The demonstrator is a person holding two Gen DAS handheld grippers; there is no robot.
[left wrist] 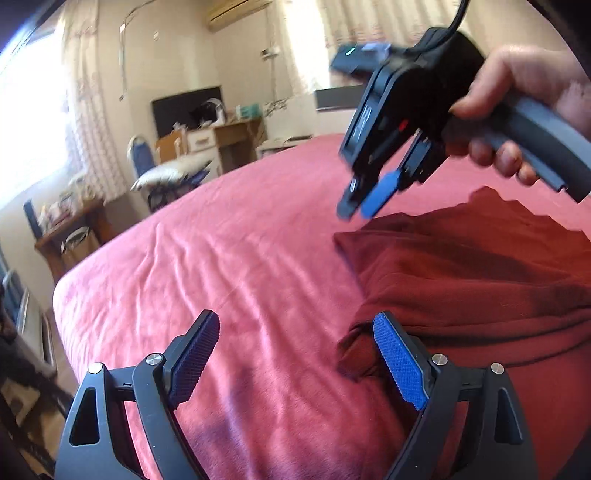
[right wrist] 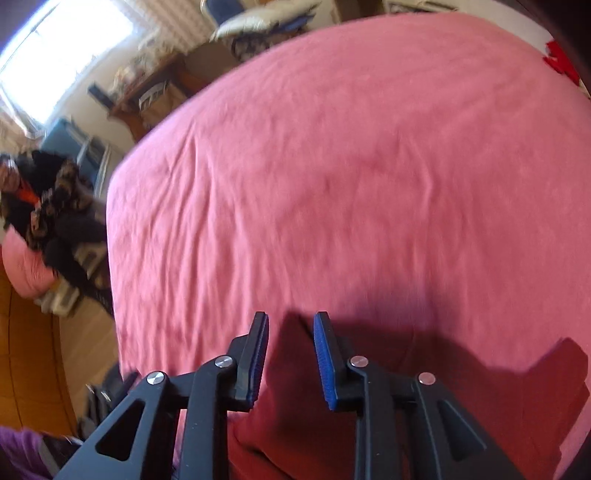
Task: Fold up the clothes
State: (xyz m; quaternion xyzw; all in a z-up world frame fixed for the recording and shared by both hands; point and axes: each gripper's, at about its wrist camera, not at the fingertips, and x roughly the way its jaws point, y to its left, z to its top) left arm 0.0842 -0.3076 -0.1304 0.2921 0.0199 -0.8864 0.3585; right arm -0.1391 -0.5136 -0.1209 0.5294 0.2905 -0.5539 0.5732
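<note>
L gripper (left wrist: 295, 360) jaws wide apart, empty, at edge of folded dark-red fabric garment (left wrist: 480, 273) on pink bedsheet (left wrist: 229, 258); R gripper (right wrist: 291, 360) above garment, jaws part-open, empty.

We see our left gripper (left wrist: 295, 354): black linkage arms, silver screws, blue ribbed pads (left wrist: 399, 362). Our right gripper (left wrist: 364, 201) has the same black body, blue pads, a grey handle (left wrist: 543, 144), a black cable (left wrist: 458, 18) and bare-skinned fingers (left wrist: 498, 155) around it.
</note>
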